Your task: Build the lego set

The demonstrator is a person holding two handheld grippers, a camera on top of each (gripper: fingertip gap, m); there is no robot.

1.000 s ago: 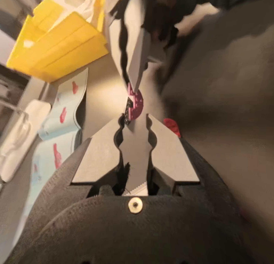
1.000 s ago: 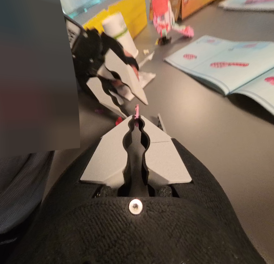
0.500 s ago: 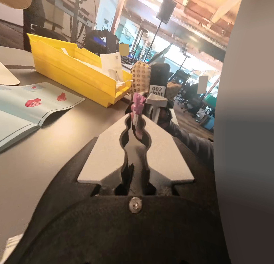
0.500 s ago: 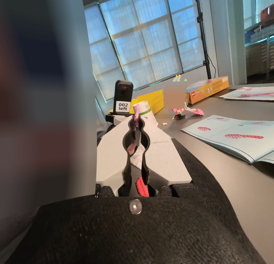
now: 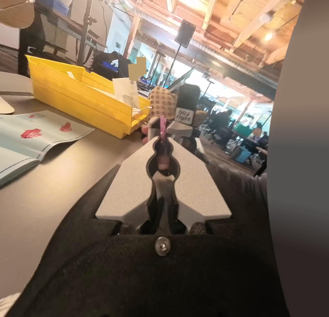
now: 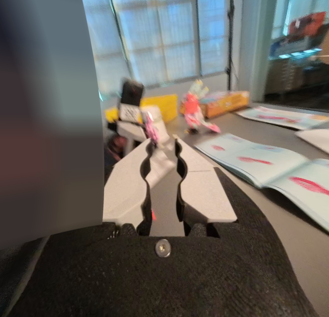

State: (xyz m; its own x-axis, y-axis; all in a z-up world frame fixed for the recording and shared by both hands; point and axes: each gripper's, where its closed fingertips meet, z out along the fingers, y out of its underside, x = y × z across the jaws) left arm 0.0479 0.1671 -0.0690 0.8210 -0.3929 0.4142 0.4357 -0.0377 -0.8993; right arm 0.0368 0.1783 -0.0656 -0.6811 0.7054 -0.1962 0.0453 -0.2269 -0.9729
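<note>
In the left wrist view my left gripper [image 5: 163, 139] is shut on a small flat pink brick piece [image 5: 162, 128], which stands up out of its fingertips above the grey table [image 5: 53, 192]. Just beyond it, the right gripper's fingers [image 5: 179, 130] stand apart on either side of the piece. In the right wrist view, which is blurred, my right gripper [image 6: 162, 141] is open with nothing between its pads. The pink piece [image 6: 151, 130] sits just past its left fingertip, held by the left gripper's fingers [image 6: 130, 130].
A yellow bin [image 5: 80, 94] with papers stands on the table behind an open pale-blue booklet [image 5: 35, 133], which also shows in the right wrist view [image 6: 258, 165]. A pink and red brick model [image 6: 194, 116] and an orange box [image 6: 227, 103] stand farther back. A small red piece [image 6: 153, 216] lies on the table.
A second ago the right gripper held the pink piece and the left was open. The left shut on it, both held it, and now the right has opened and let go.
</note>
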